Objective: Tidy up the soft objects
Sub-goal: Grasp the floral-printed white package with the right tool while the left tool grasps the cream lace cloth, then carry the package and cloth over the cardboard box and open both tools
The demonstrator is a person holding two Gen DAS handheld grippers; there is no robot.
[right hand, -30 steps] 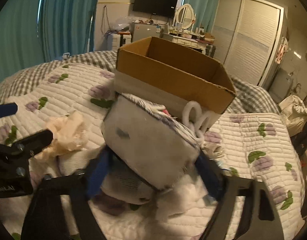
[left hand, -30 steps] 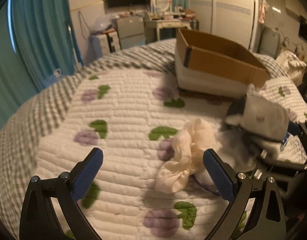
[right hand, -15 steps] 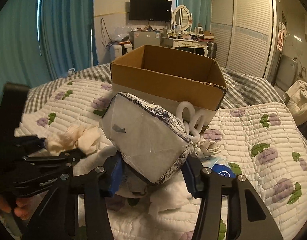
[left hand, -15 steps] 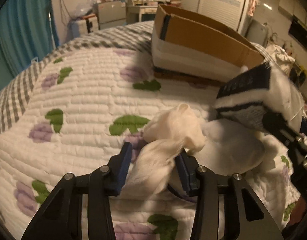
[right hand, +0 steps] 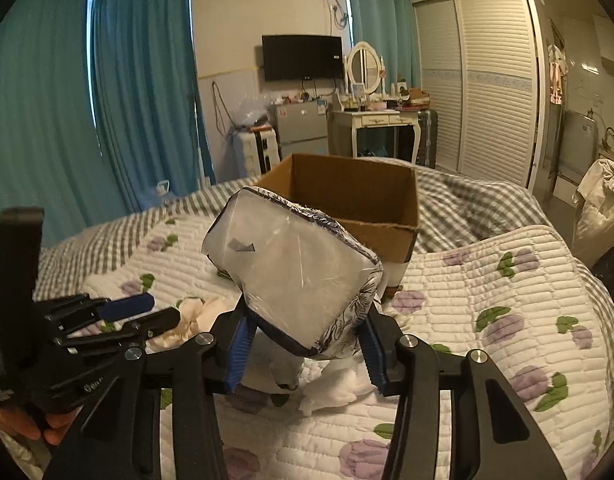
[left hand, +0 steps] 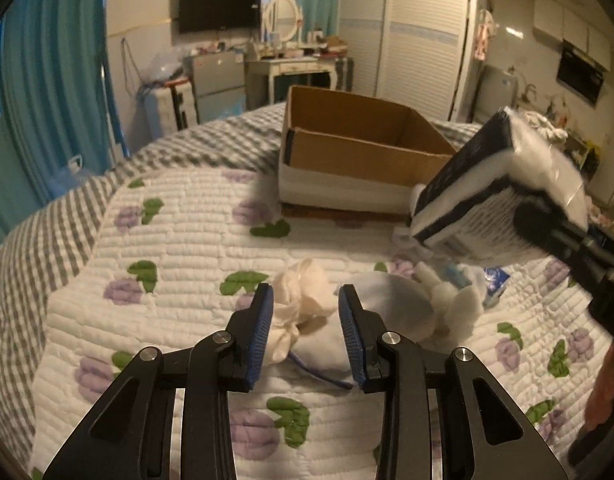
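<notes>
Both grippers clamped on soft things over the quilt (left hand: 187, 240).

Left gripper (left hand: 305, 312): blue pads (left hand: 263, 320) pinching a cream rag (left hand: 303, 300), bunched between the fingertips and spilling just ahead of them, low on the quilt. Just right of the right finger, a white cloth (left hand: 391, 304) lying flat; beyond it a plush toy (left hand: 455, 304). Right gripper (right hand: 305, 340): fingers pressed against the sides of a plastic-wrapped pack (right hand: 295, 276), raised clear of the quilt, tilted, its clear end facing the camera. Straight ahead of both pairs of fingers, an open box (right hand: 347, 196), well beyond the rag, close behind the pack.
</notes>
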